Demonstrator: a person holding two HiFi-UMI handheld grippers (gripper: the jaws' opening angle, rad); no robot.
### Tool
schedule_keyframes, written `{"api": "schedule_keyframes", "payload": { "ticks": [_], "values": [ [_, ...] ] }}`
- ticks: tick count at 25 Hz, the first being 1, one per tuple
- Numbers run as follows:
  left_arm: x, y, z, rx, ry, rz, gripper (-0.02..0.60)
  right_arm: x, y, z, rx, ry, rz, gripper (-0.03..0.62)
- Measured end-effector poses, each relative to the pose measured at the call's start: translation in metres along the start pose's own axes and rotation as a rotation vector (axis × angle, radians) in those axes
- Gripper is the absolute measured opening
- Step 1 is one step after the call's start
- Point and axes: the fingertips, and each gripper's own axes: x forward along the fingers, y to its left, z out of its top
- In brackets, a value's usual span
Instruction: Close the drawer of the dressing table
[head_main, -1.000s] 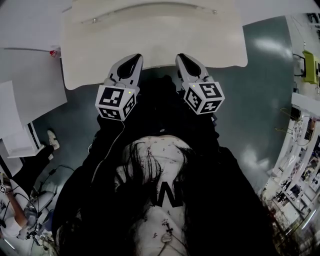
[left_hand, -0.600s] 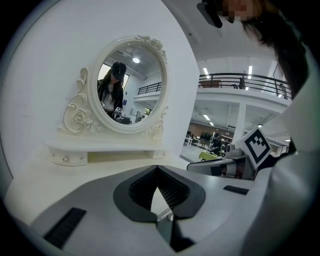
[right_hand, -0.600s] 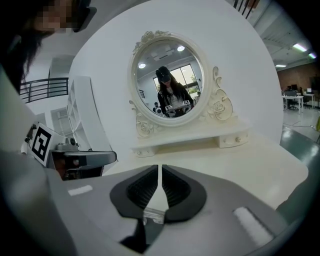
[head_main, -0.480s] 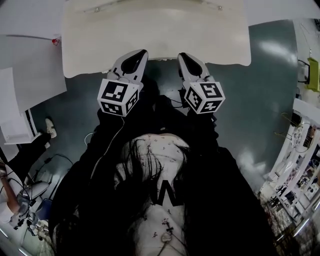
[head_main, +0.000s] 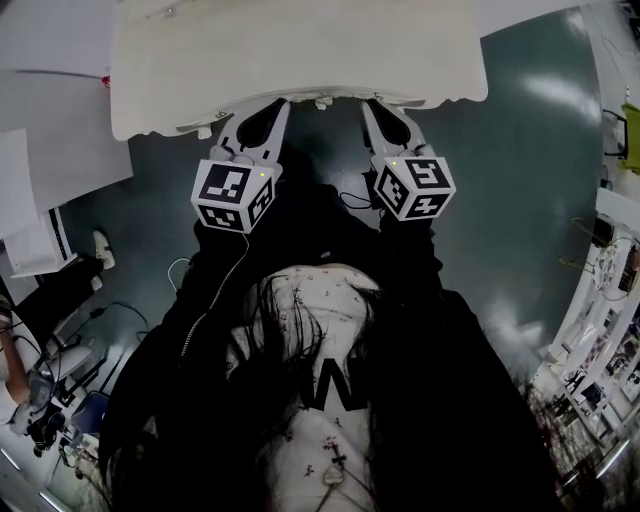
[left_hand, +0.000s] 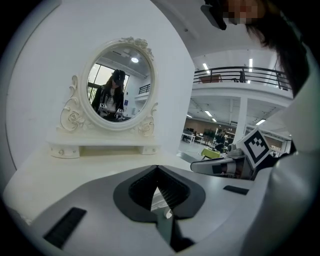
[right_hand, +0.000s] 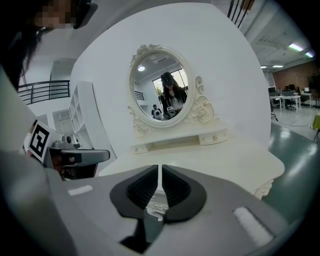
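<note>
The left hand-held gripper (left_hand: 157, 167) has its jaws meeting at the tips, just above the pale desk (left_hand: 90, 165). At the desk's back an oval mirror (left_hand: 119, 85) in a scrolled frame stands on a low shelf (left_hand: 102, 149), reflecting a person (left_hand: 111, 98). The right hand-held gripper (left_hand: 210, 165) lies alongside.

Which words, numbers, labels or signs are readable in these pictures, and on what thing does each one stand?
"W" (or "M", read the other way): large white mark on the person's dark top; uncertain.
On the left gripper and right gripper: only black-and-white square patterns, no letters.
On the shelves at the right edge: any print is too small to read.
On the dressing table and mirror: no text.
</note>
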Motion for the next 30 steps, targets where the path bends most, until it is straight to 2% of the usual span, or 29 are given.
{"api": "schedule_keyframes", "payload": {
  "ticks": [6, 12, 27, 30],
  "values": [
    [-0.004, -0.050, -0.010, 0.018, -0.001, -0.001, -0.005, -0.046, -0.020, -0.010, -0.001, -0.007, 0.000, 0.034],
    [-0.021, -0.084, -0.022, 0.034, -0.010, 0.010, -0.005, -0.075, -0.014, -0.022, -0.030, -0.015, 0.036, 0.034],
    [-0.075, -0.118, -0.051, 0.052, -0.039, 0.054, -0.005, -0.112, 0.037, -0.055, -0.098, -0.006, 0.145, 0.032],
    [-0.081, -0.122, -0.053, 0.052, -0.043, 0.056, -0.005, -0.117, 0.044, -0.057, -0.114, -0.003, 0.153, 0.009]
  ]
}}
